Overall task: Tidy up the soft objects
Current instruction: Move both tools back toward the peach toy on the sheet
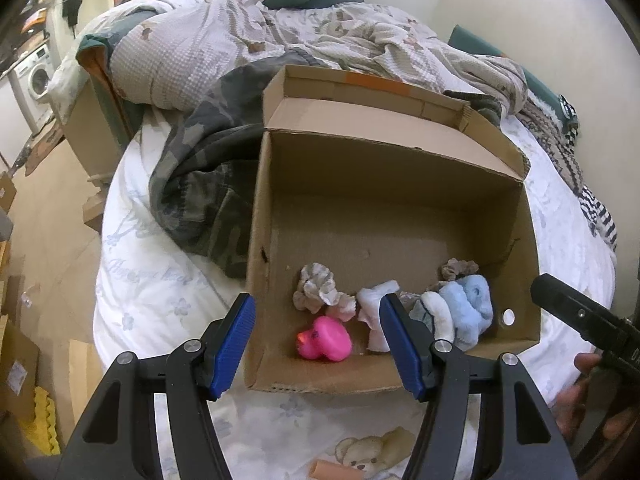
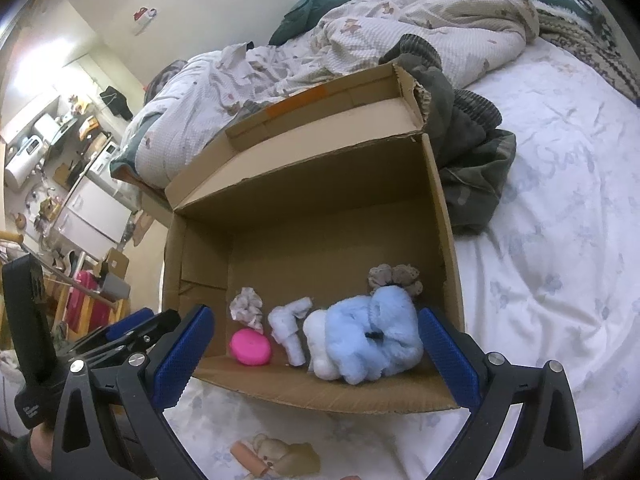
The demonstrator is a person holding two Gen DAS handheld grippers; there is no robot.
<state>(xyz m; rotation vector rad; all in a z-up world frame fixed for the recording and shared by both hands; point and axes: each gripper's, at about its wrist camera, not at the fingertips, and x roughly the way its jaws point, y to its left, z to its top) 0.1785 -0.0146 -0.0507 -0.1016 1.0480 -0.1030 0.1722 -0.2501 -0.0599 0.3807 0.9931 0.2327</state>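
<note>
An open cardboard box [image 1: 360, 208] [image 2: 320, 220] lies on the bed. Along its near wall sit a pink rubber duck [image 1: 324, 344] [image 2: 251, 347], a grey-white scrunchie [image 1: 320, 288] [image 2: 248, 308], a small white cloth piece [image 1: 374, 320] [image 2: 290, 332] and a blue-and-white plush [image 1: 468, 308] [image 2: 372, 336]. A brown scrunchie [image 1: 460, 268] [image 2: 394, 276] lies behind the plush. My left gripper [image 1: 318, 300] hovers open over the box's near left corner, holding nothing. My right gripper [image 2: 315, 314] stands wide open above the near edge. The plush rests free between and beyond its pads.
A rumpled bear-print quilt [image 1: 240, 40] and a camouflage garment [image 1: 200, 184] [image 2: 472, 152] lie behind and beside the box. White floral sheet [image 2: 540, 260] spreads around it. A hand [image 1: 580, 392] holds the right tool. The floor and a washing machine [image 1: 38, 76] lie beyond the bed's left edge.
</note>
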